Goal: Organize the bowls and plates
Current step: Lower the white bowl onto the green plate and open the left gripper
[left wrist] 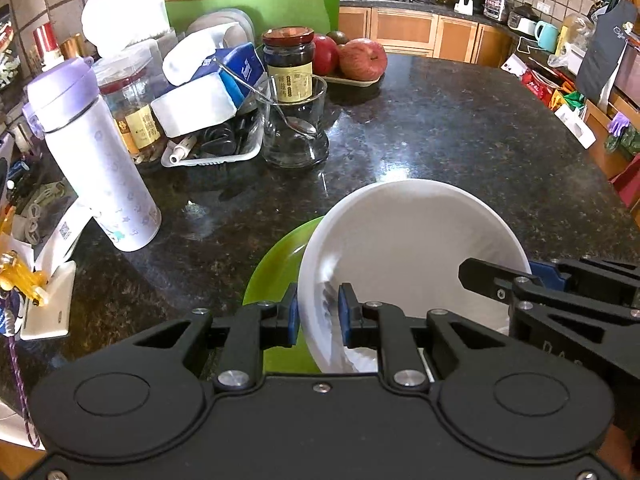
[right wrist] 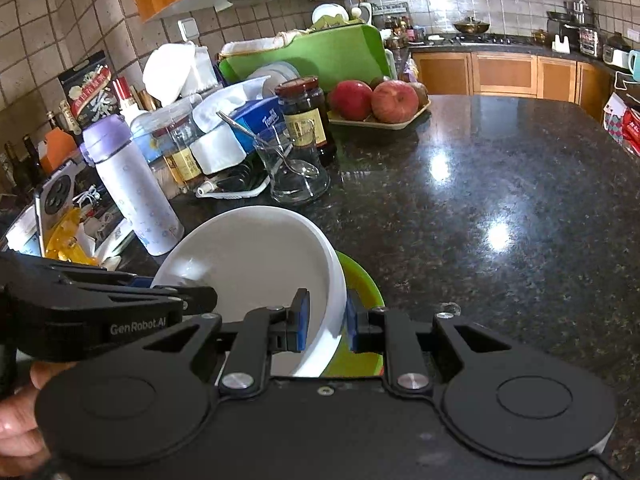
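Two hand-held grippers carry a white bowl [left wrist: 408,256] above a dark stone desk [left wrist: 460,128]. The left hand-held gripper [left wrist: 318,316] is narrowed onto the bowl's near-left rim, one blue pad inside and one outside. The right hand-held gripper [right wrist: 325,320] pinches the opposite rim the same way. A green plate [left wrist: 276,264] sits directly beneath the bowl, its edge showing past the bowl on each side; whether the two touch cannot be told.

The likely trouble is a slip. The rim is smooth and glazed, and each grip covers only a small patch, so if the two hands drift apart or tilt unevenly the bowl could twist free and drop onto the plate. A drinking glass [left wrist: 294,128] with a spoon and a lilac flask [left wrist: 96,152] stand near on the left, within reach of a careless swing.

Only the right wrist view shows the person's fingers [right wrist: 20,420] and a phone at the far left. The left view alone shows the cluttered shelves to the right.
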Demonstrator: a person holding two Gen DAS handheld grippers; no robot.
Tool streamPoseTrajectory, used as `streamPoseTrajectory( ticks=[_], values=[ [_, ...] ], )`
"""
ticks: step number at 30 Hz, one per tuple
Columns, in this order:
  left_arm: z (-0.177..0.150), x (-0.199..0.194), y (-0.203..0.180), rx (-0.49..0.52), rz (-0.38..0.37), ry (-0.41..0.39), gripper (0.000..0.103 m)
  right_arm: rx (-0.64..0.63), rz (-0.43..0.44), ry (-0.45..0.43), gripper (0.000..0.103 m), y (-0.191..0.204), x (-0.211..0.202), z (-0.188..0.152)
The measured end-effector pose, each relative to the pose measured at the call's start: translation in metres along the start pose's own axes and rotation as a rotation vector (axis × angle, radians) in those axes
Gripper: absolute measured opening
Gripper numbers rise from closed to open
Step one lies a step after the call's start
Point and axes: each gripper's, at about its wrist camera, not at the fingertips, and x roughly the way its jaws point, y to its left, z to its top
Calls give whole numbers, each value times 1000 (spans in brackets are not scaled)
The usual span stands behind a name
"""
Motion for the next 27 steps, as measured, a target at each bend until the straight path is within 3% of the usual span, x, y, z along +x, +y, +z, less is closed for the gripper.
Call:
streamPoseTrajectory(
  ticks=[14, 18, 22, 24, 27],
  values=[
    [8, 17, 14, -1, -52, 27, 25, 14, -28, 10, 24, 5, 9, 2],
    [8, 18, 14, 5, -58, 17, 33, 25, -32, -3, 26, 5, 9, 1],
    [7, 18, 17, -1, -81, 12, 36, 22, -49, -49, 40, 8, 6, -1],
    [7, 15, 18, -5, -78, -7, 49, 4, -60, -78, 43, 11, 4, -2],
    [5, 8, 19, -9, -67, -51, 50, -17, -71, -112, 46, 14, -1, -2]
  ],
)
